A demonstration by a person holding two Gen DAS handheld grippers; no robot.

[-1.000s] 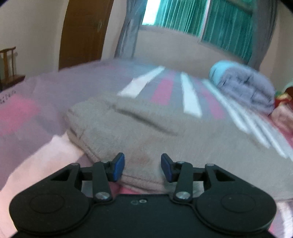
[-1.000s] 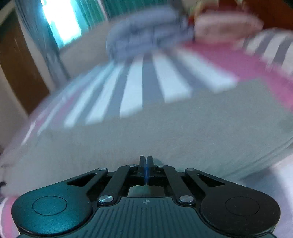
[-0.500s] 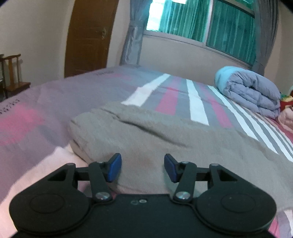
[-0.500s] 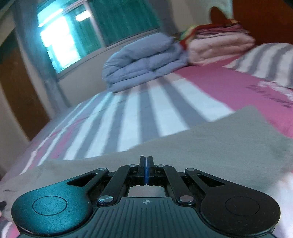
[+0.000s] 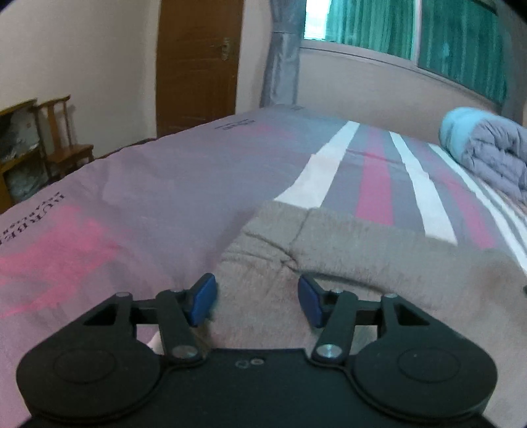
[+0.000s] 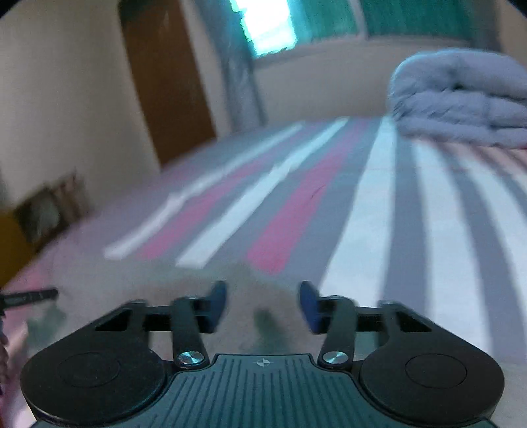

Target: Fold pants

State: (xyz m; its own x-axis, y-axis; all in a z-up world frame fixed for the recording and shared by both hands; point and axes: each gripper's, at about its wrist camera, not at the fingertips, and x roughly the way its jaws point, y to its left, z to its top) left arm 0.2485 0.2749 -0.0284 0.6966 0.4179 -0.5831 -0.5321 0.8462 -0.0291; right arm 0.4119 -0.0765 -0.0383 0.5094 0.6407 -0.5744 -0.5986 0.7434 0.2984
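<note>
The grey-brown fleece pants [image 5: 378, 263] lie folded on the striped bed, their left end bunched just ahead of my left gripper [image 5: 256, 298]. Its jaws are opening, and the blue pads [image 5: 202, 298] stand apart either side of the cloth without pressing it. In the blurred right wrist view the pants [image 6: 260, 296] show as a pale grey patch low in the picture. My right gripper [image 6: 262, 304] hovers over them with its jaws opening and nothing clamped between the pads [image 6: 308, 304].
A folded blue-grey quilt [image 5: 487, 158] sits at the far right of the bed [image 5: 164, 204]. A brown door [image 5: 197, 62], a wooden chair [image 5: 62, 138] and a curtained window [image 5: 411, 29] lie beyond. The other gripper's tip [image 6: 29, 296] shows at the left edge.
My right gripper swung left across the bed and went from shut to open. My left gripper shifted left to the pants' end and widened its jaws.
</note>
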